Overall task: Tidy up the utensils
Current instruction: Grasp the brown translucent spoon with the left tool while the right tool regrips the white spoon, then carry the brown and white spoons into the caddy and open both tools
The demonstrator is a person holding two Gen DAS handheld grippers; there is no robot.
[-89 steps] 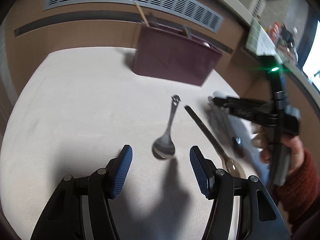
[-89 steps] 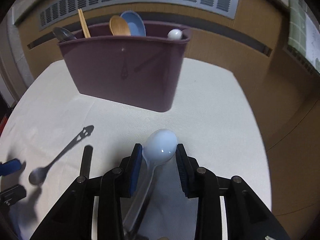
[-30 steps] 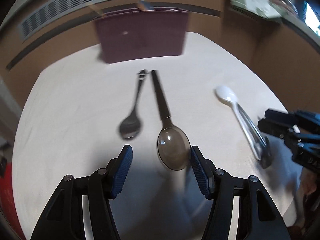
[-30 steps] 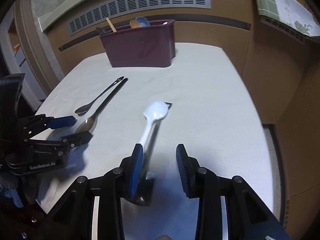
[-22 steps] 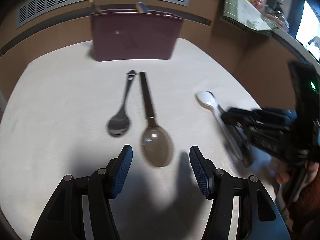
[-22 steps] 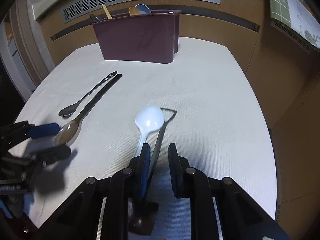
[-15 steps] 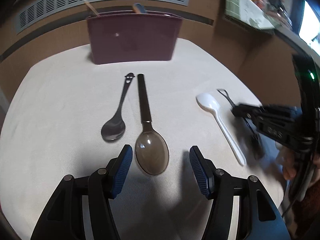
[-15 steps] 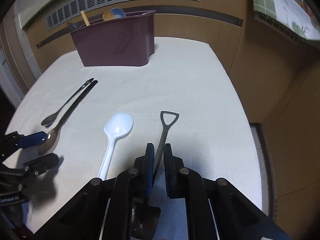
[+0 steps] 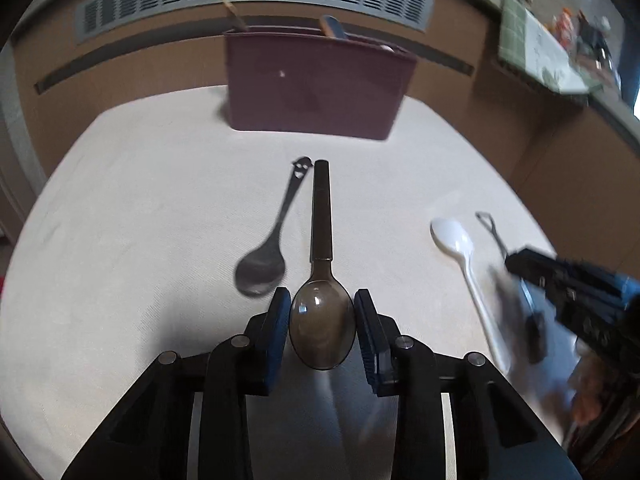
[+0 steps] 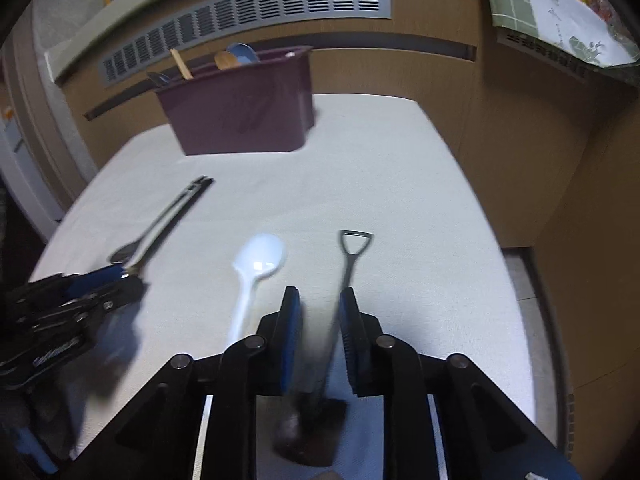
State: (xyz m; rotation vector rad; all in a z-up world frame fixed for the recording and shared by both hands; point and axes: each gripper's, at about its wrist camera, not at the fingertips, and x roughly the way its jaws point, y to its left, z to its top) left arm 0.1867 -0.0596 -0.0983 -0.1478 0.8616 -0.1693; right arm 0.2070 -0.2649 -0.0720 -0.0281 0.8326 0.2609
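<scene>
At the bottom centre of the left wrist view, the left gripper (image 9: 322,320) has just been narrowing around the bowl of the brown spoon (image 9: 322,280), whose dark handle points straight up the frame toward the bin; the blue pads sit just beside the bowl's edges, apparently about to touch, so this looks like the start of a pick by the widest part. Just left of it lies the metal spoon (image 9: 272,248), parallel and untouched, presumably waiting its turn. In the right wrist view, the right gripper (image 10: 318,332) at bottom centre has just been widening, and the shovel-shaped spoon (image 10: 340,300) runs up between its pads with a gap on the left side; motion blur makes it unclear whether the right pad touches it. The white plastic spoon (image 10: 256,272) rests on the tabletop (image 10: 380,184) just left of that gripper. Farther up, near the upper middle of both views, stands the maroon bin (image 10: 244,116) with several utensils already upright in it, the likely destination for all four loose pieces.
</scene>
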